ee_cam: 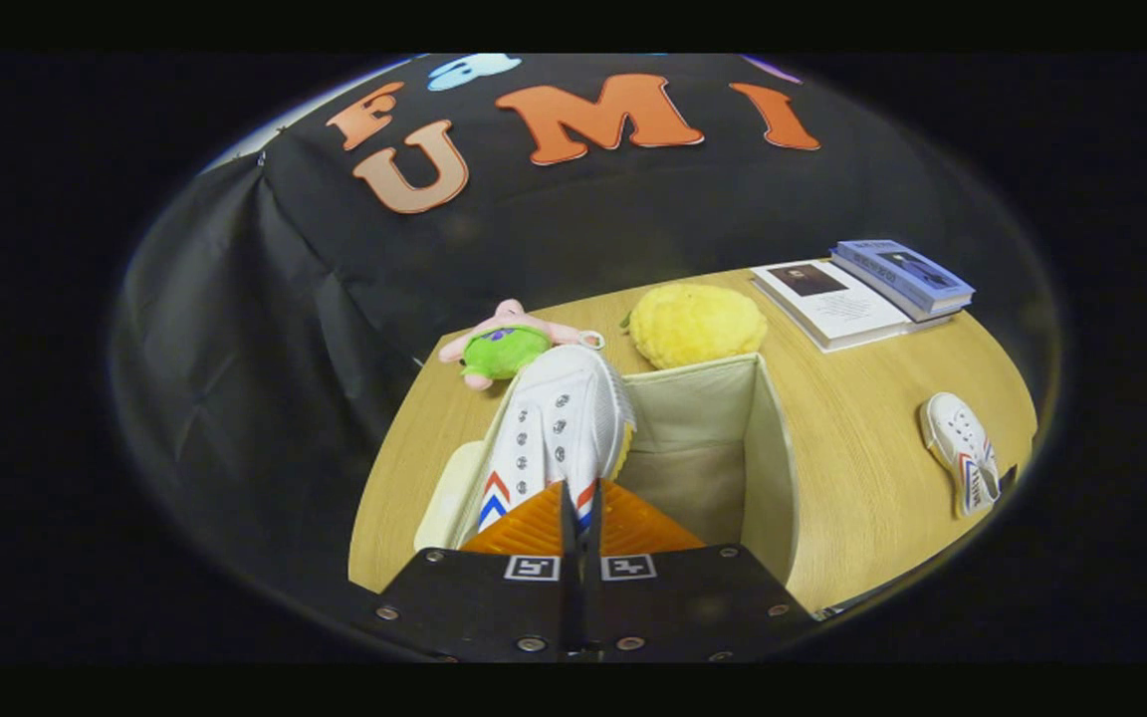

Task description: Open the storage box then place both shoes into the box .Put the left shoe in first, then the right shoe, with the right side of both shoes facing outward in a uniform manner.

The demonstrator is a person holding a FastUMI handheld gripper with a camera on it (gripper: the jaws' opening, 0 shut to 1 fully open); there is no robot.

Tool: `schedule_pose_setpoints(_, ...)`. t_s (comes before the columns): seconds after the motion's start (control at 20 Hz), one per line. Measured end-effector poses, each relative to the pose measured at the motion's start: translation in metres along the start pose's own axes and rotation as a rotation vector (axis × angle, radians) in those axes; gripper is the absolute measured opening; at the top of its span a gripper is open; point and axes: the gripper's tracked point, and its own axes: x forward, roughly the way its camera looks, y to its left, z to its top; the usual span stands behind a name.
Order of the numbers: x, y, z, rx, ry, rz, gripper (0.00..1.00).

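The tongs are seen nearly closed, with only a thin gap left between the two fingers. A white shoe is gripped between them at its heel end, where red and blue chevrons are marked on both sides. The shoe is held with its toe pointing away from the tongs and its laced top turned up, over the near left part of the open box. Whether the shoe touches the box rim cannot be told.

The box is a cream fabric one with upright walls, set on the wooden table near its front edge. Its inside is seen as bare to the right of the held shoe. A pale flat piece is seen lying against the box's left wall on the table.

The second shoe is laid on its side near the table's right edge, well apart from the box.

Beyond the box, a yellow plush is placed just behind its far wall, and a green and pink plush to the left of that. Two books are stacked at the far right corner.
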Motion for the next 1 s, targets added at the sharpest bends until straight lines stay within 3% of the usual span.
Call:
schedule_pose_setpoints(0.1, -0.002, 0.004, -0.009, -0.020, 0.029, 0.012, 0.05)
schedule_pose_setpoints(0.2, -0.009, 0.020, -0.003, 0.005, 0.008, 0.076, 0.12)
schedule_pose_setpoints(0.3, -0.017, 0.016, 0.016, -0.008, -0.046, 0.071, 0.35)
schedule_pose_setpoints(0.35, -0.021, 0.007, 0.023, -0.031, -0.066, 0.047, 0.60)
schedule_pose_setpoints(0.45, -0.029, -0.010, 0.035, -0.063, -0.102, 0.006, 0.88)
schedule_pose_setpoints(0.55, -0.038, -0.027, 0.045, -0.061, -0.128, -0.015, 0.99)
schedule_pose_setpoints(1.0, -0.084, -0.146, 0.078, -0.033, -0.222, -0.145, 0.98)
